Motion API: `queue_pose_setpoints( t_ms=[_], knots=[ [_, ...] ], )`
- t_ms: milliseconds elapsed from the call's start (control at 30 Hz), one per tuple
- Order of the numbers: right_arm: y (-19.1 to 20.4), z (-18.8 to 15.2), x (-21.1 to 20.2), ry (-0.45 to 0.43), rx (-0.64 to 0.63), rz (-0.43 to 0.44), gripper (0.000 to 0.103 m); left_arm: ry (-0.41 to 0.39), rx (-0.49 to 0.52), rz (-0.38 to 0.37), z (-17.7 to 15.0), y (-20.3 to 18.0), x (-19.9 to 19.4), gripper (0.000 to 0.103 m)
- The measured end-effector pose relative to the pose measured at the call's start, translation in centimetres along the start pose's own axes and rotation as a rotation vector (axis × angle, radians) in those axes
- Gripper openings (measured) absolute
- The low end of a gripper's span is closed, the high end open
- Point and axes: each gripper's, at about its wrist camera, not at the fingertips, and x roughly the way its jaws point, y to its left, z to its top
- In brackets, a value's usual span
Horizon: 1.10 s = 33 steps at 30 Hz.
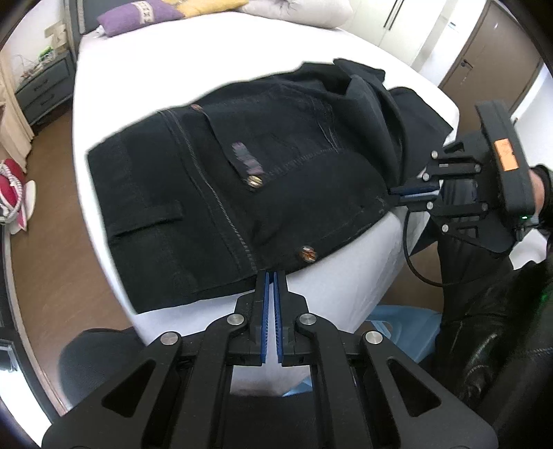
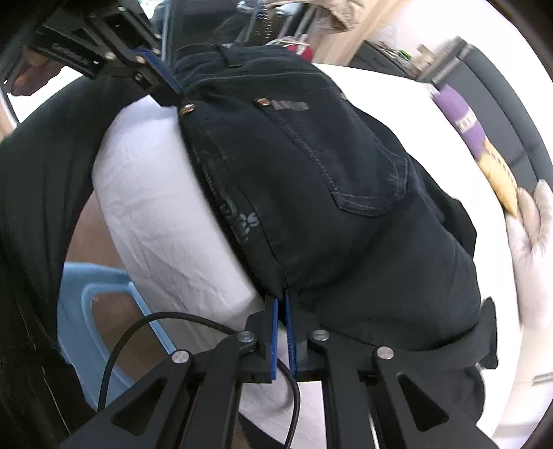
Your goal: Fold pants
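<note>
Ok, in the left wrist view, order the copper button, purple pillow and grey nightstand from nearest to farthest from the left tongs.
1. Copper button, on the pants edge just right of the left tongs.
2. Grey nightstand, far left.
3. Purple pillow, bed's far end.

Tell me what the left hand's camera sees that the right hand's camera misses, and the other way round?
Only the left camera shows the nightstand, the brown door and a belt loop on the waistband. Only the right camera shows the back pocket and faded lettering by the seam. Both show the black pants on the white bed, the purple pillow, the blue stool, and the left gripper and right gripper pinching the pants' edge.
</note>
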Motion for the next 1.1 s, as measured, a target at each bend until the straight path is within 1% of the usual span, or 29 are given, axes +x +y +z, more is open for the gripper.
queue_pose_setpoints(
  t_ms=[100, 133, 200, 233, 300, 333, 367, 400, 433, 467, 533, 567, 600, 633, 667, 700, 733, 767, 800, 867, 900, 933, 967, 1033, 1100],
  knots=[
    [0.4, -0.4, -0.2, -0.009, 0.019, -0.010, 0.009, -0.053, -0.018, 0.023, 0.8, 0.8, -2.5, 0.002],
    [0.4, -0.4, -0.2, -0.010, 0.027, -0.014, 0.010, -0.088, -0.027, 0.025, 1.5, 0.8, -3.5, 0.002],
    [0.3, -0.5, -0.2, -0.015, 0.043, -0.018, 0.011, -0.131, -0.029, 0.013, 2.6, 0.4, -4.6, 0.002],
    [0.4, -0.6, -0.3, -0.022, 0.062, -0.021, 0.012, -0.147, -0.024, 0.012, 3.4, -0.1, -4.6, 0.002],
    [0.6, -1.0, -0.6, -0.034, 0.098, -0.015, 0.016, -0.161, -0.029, 0.010, 5.6, -1.5, -3.3, 0.002],
    [0.3, -1.0, -0.7, -0.041, 0.123, -0.001, 0.027, -0.159, -0.036, 0.001, 6.3, -1.9, -2.6, 0.002],
    [0.1, -1.2, -0.9, -0.059, 0.157, 0.031, 0.047, -0.151, -0.045, -0.017, 7.3, -2.6, -1.3, 0.002],
    [-0.1, -1.3, -1.2, -0.075, 0.189, 0.060, 0.060, -0.143, -0.045, -0.032, 8.1, -3.2, -0.1, 0.002],
    [-0.3, -1.5, -1.4, -0.086, 0.217, 0.082, 0.077, -0.130, -0.046, -0.045, 8.8, -3.8, 1.4, 0.002],
    [-0.4, -1.8, -1.9, -0.104, 0.250, 0.098, 0.079, -0.098, -0.055, -0.051, 9.5, -4.3, 3.3, 0.002],
    [-1.3, -2.7, -2.8, -0.140, 0.320, 0.136, 0.078, -0.005, -0.081, -0.061, 10.2, -4.8, 7.0, 0.002],
    [-2.4, -3.5, -3.5, -0.164, 0.392, 0.165, 0.075, 0.020, -0.089, -0.039, 10.2, -5.1, 8.4, 0.002],
    [-3.6, -4.2, -4.1, -0.187, 0.458, 0.190, 0.073, 0.021, -0.095, -0.026, 10.2, -5.2, 9.0, 0.002],
    [-5.3, -5.4, -4.6, -0.215, 0.548, 0.219, 0.069, 0.015, -0.125, -0.029, 10.2, -5.0, 9.4, 0.002],
    [-7.7, -7.0, -5.0, -0.242, 0.667, 0.250, 0.068, 0.012, -0.158, -0.044, 10.2, -4.7, 9.5, 0.002],
    [-9.6, -8.5, -5.1, -0.260, 0.761, 0.270, 0.068, 0.010, -0.194, -0.065, 10.2, -4.2, 9.5, 0.002],
    [-13.0, -10.5, -5.3, -0.289, 0.898, 0.282, 0.068, 0.009, -0.228, -0.088, 10.2, -3.7, 9.6, 0.002],
    [-15.3, -12.0, -5.2, -0.309, 0.987, 0.272, 0.068, 0.010, -0.257, -0.110, 10.2, -3.2, 9.8, 0.002],
    [-17.3, -13.0, -5.2, -0.320, 1.054, 0.254, 0.068, 0.012, -0.265, -0.116, 10.3, -2.9, 10.0, 0.002],
    [-22.8, -15.8, -5.1, -0.348, 1.240, 0.182, 0.067, 0.018, -0.275, -0.114, 10.5, -2.8, 10.3, 0.002],
    [-24.7, -16.8, -5.0, -0.361, 1.308, 0.158, 0.067, 0.020, -0.275, -0.107, 10.5, -2.8, 10.4, 0.002],
    [-27.6, -17.7, -4.7, -0.366, 1.380, 0.119, 0.067, 0.023, -0.272, -0.098, 10.5, -2.9, 10.3, 0.002],
    [-29.2, -17.9, -4.2, -0.347, 1.401, 0.087, 0.067, 0.025, -0.265, -0.085, 10.6, -3.0, 10.5, 0.002],
    [-32.8, -16.9, -2.8, -0.263, 1.402, -0.010, 0.067, 0.026, -0.257, -0.071, 10.6, -3.2, 10.8, 0.002],
    [-35.1, -15.2, -1.2, -0.209, 1.362, -0.048, 0.067, 0.026, -0.258, -0.072, 10.5, -3.1, 10.9, 0.002]
  ],
)
